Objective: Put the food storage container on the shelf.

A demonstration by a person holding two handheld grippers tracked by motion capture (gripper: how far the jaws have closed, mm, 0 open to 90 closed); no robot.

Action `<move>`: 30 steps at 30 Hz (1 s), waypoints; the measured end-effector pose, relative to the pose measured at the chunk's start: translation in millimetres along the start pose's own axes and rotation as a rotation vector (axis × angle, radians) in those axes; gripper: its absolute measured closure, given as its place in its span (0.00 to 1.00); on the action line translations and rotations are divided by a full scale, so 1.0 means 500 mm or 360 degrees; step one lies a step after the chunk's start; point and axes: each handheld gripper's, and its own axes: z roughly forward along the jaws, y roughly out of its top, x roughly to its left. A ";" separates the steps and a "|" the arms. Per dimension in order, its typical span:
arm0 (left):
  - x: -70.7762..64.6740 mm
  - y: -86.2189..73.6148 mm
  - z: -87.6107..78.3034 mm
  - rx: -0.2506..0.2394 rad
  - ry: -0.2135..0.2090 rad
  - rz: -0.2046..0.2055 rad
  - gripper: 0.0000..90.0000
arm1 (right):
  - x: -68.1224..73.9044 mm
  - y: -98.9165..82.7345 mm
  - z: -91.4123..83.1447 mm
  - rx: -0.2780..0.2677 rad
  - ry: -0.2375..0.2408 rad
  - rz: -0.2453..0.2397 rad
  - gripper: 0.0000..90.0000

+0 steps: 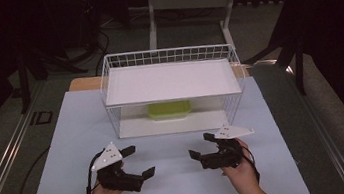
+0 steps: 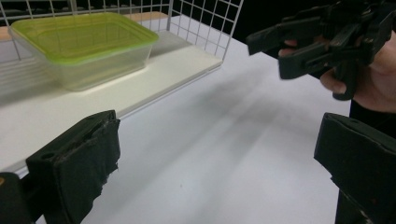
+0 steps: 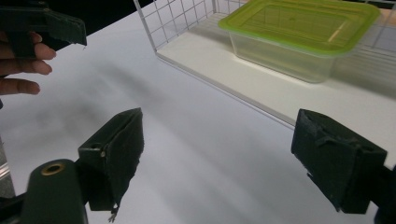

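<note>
- The table (image 1: pixel 65 141) lay pale, flat and matte, and its bare surface stretched ahead of both grippers up to the rack — open room on every side of them.
- The wire rack (image 1: pixel 167 56) stood beyond the jaws, well apart from them; it was a white grid basket with thin straight wires, a smooth white shelf on top and a white board below, its near side open toward the grippers.
- The container (image 1: pixel 169 109) sat on the lower board under the shelf, ahead of and between the two grippers — a clear plastic box, rectangular with rounded corners, closed by a glossy yellow-green lid (image 2: pixel 84 35) whose rim overhung the walls.
- The left gripper (image 1: pixel 135 160) was held just above the table, its black padded jaws spread wide with nothing between them.
- The right gripper (image 1: pixel 200 145) faced it across a clear gap, jaws likewise wide apart and empty; the pads looked rough and frayed at the edges.
</note>
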 end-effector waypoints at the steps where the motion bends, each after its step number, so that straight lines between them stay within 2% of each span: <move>1: 0.000 -0.002 -0.003 0.0006 -0.0004 0.0001 0.01 | -0.001 -0.003 -0.006 0.0001 -0.0010 -0.0011 0.19; 9: -0.001 -0.021 -0.027 0.0032 0.0023 0.0010 0.01 | -0.013 -0.023 -0.048 -0.0001 -0.0046 0.0007 0.17; 19: 0.000 -0.049 -0.054 0.0067 0.0050 -0.0011 0.01 | -0.023 -0.054 -0.091 0.0021 -0.0080 0.0019 0.16; 22: 0.001 -0.059 -0.059 0.0064 0.0051 -0.0030 0.01 | -0.026 -0.064 -0.100 0.0016 -0.0052 0.0038 0.16; 24: 0.003 -0.065 -0.062 0.0068 0.0060 -0.0030 0.01 | -0.026 -0.072 -0.106 0.0027 -0.0061 0.0020 0.16; 30: 0.009 -0.077 -0.068 0.0050 0.0083 -0.0039 0.01 | -0.035 -0.091 -0.128 0.0027 -0.0073 0.0038 0.16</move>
